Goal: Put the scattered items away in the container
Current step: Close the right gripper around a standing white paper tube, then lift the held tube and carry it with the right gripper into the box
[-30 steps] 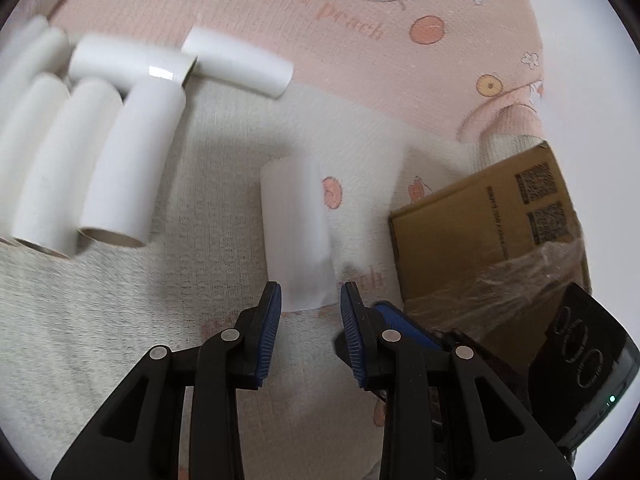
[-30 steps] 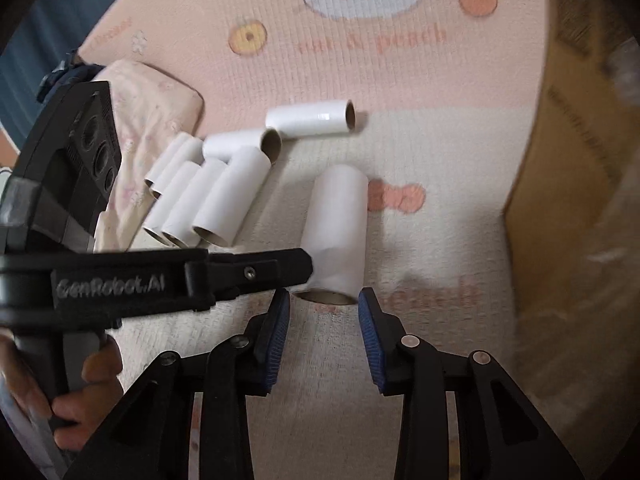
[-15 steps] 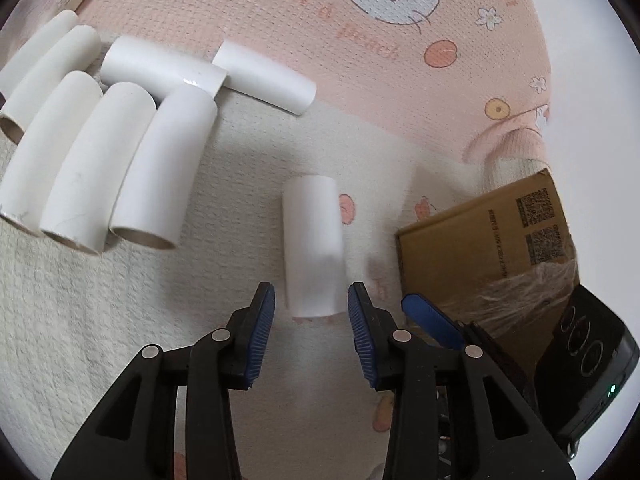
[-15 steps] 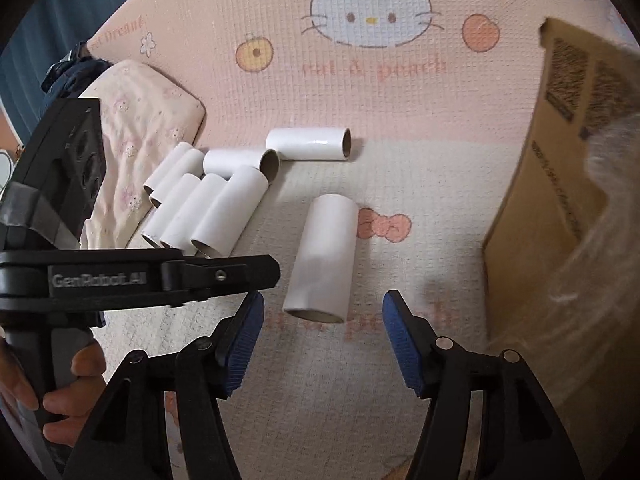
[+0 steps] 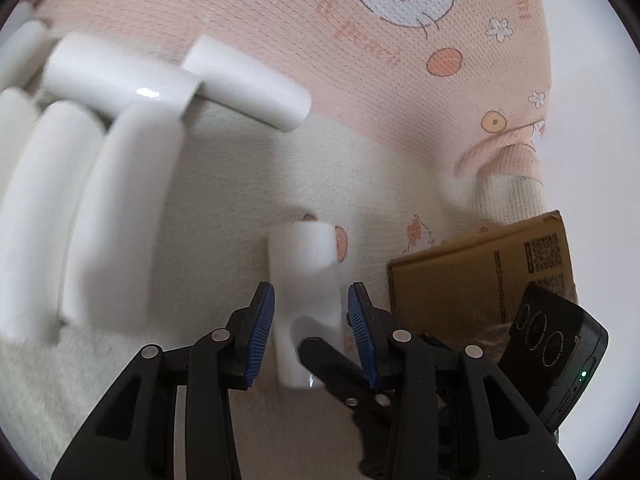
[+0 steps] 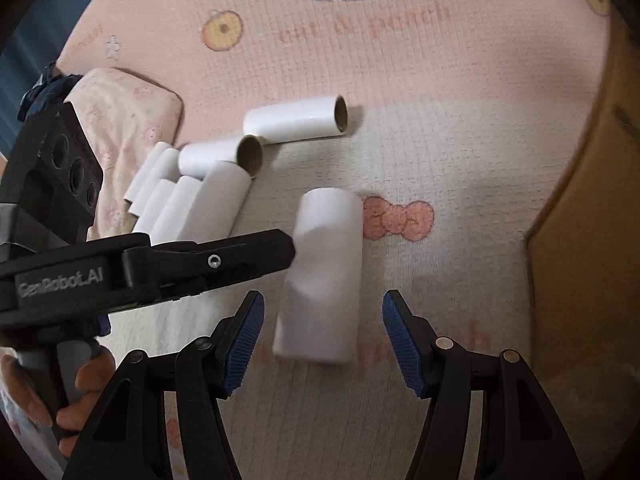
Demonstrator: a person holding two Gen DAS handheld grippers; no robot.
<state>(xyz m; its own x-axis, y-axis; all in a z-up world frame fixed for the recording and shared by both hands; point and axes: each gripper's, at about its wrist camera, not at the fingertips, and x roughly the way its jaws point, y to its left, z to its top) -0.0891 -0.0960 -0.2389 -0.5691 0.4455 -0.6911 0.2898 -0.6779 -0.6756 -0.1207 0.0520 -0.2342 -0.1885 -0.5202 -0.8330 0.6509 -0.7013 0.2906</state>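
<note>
One white cardboard tube (image 5: 304,280) (image 6: 324,272) lies lengthways on the cream blanket, apart from the others. My left gripper (image 5: 312,332) stands open astride it, blue pads close to its sides but not clearly pressing. My right gripper (image 6: 324,340) is wide open around the tube's near end, with a gap on each side. The left gripper's finger (image 6: 224,260) reaches the tube from the left. The right gripper's finger (image 5: 328,364) shows black in front of the tube. The brown cardboard box (image 5: 480,280) (image 6: 580,240) stands to the right.
Several more white tubes (image 5: 112,220) (image 6: 200,208) lie in a row to the left, two others (image 5: 248,84) (image 6: 296,120) behind them. A pink pillow (image 6: 128,120) lies at far left. A person's hand (image 6: 80,380) holds the left gripper's handle.
Both grippers have come forward and down onto the lone tube, which now sits between both pairs of pads. The right jaws have opened much wider, the left ones a little.
</note>
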